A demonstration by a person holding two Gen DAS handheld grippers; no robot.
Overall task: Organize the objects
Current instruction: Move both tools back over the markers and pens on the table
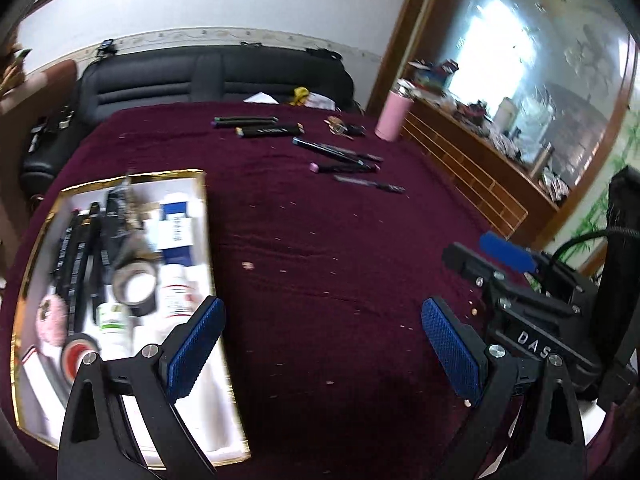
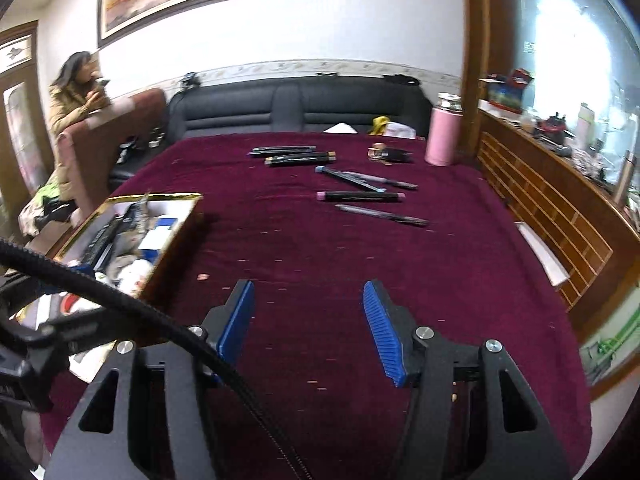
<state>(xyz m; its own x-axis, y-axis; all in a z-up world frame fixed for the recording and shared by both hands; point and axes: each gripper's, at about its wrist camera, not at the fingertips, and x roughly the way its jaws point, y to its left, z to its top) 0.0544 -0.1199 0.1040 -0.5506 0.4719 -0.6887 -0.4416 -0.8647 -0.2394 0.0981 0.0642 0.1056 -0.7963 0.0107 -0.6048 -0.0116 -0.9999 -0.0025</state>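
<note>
On the maroon table (image 2: pixel 320 264), the gold-rimmed box (image 1: pixel 200 216) lies at the left, its long axis running away from the cameras. Markers (image 2: pixel 360 196) lie mostly crosswise at the far middle. Left gripper (image 1: pixel 320 344) and right gripper (image 2: pixel 308 320) are both released, holding nothing.

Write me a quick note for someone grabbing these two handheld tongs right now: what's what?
Left tongs: open, holding nothing, above the cloth beside the box.
Right tongs: open, holding nothing, pointed toward the pens.
Gold-edged box: at the table's left, already holding markers, tape rolls and small cartons.
Still out on the maroon cloth: several markers and pens in the far middle, including a pink-capped marker, with a small dark item farther back near the pink bottle.
Left to do: probably move the loose pens into the box.
</note>
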